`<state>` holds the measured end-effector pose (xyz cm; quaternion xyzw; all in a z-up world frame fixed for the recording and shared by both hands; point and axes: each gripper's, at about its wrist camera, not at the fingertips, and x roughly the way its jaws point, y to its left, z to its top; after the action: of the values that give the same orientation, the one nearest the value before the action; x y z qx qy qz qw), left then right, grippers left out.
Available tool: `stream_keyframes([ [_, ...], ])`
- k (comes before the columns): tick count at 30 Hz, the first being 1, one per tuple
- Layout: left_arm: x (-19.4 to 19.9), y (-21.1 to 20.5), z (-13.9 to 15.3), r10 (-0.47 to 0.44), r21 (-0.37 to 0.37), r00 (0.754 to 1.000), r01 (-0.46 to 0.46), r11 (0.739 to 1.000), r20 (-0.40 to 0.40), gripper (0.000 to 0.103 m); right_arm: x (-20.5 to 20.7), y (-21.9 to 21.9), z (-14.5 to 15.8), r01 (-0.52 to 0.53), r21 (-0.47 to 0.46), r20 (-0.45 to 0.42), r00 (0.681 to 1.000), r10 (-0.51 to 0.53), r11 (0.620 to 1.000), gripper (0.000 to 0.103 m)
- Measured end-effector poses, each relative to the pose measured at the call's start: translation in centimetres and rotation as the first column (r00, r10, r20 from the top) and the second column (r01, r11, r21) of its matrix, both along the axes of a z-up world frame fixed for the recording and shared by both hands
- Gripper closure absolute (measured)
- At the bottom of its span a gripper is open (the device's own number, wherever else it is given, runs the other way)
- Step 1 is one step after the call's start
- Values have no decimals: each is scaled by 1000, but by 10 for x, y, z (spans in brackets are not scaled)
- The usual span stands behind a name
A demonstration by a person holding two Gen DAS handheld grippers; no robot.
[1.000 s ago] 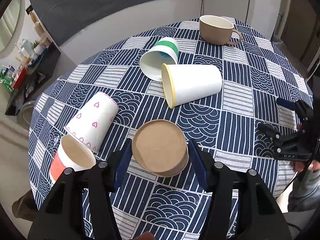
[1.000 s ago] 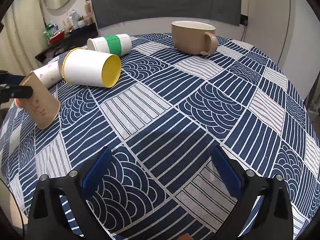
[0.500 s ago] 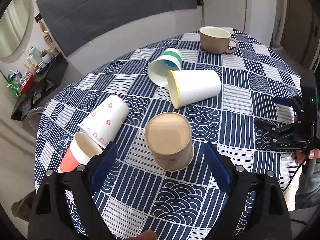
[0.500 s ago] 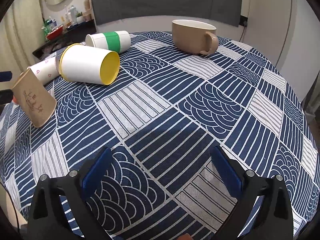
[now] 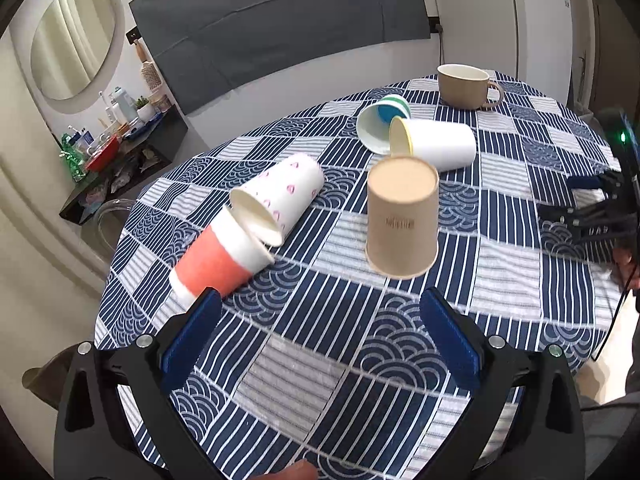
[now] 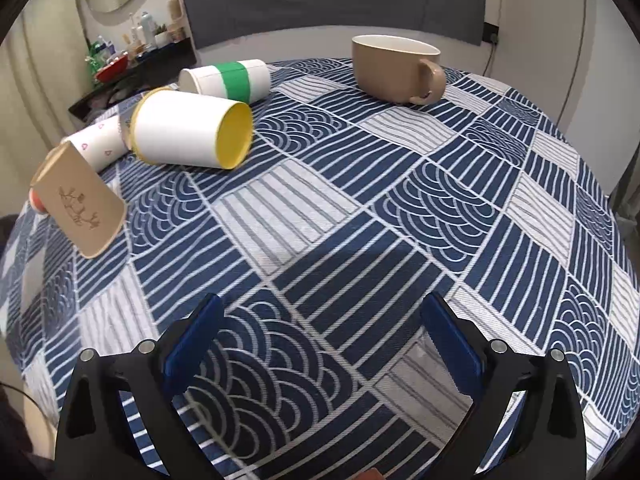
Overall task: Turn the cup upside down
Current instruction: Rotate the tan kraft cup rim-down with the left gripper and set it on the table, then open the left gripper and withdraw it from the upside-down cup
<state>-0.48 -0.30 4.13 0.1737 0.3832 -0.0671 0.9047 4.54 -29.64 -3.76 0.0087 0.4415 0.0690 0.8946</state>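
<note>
On patterned tablecloth (image 5: 360,360), brown cup (image 5: 402,216) inverted

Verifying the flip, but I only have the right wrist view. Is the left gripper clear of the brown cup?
Observer: Yes. The left gripper is open and holds nothing; the brown cup stands base up on the tablecloth, apart from the fingers.
Operator: What's the red bit behind it?
Observer: A red cup lying on its side, mouth next to the mouth of the hearts cup.
</note>
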Motion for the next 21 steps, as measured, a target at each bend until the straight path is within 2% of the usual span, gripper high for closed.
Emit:
stream_keyframes([
  [3,-10,5,-8,4,-1,1000,-4,1000,13,6,-5,10,7,-16,-14,35,999,16,1000,8],
  [9,-17,8,-30,29,-28,995,-26,999,100,6,-21,35,19,-58,-28,135,989,61,998,8],
  [15,0,26,-43,74,-192,993,-55,980,93,6,-32,65,18,-122,-62,194,972,132,991,8],
  [21,10,26,-52,92,-215,987,-62,975,134,6,-40,77,19,-84,-80,260,960,102,993,8],
])
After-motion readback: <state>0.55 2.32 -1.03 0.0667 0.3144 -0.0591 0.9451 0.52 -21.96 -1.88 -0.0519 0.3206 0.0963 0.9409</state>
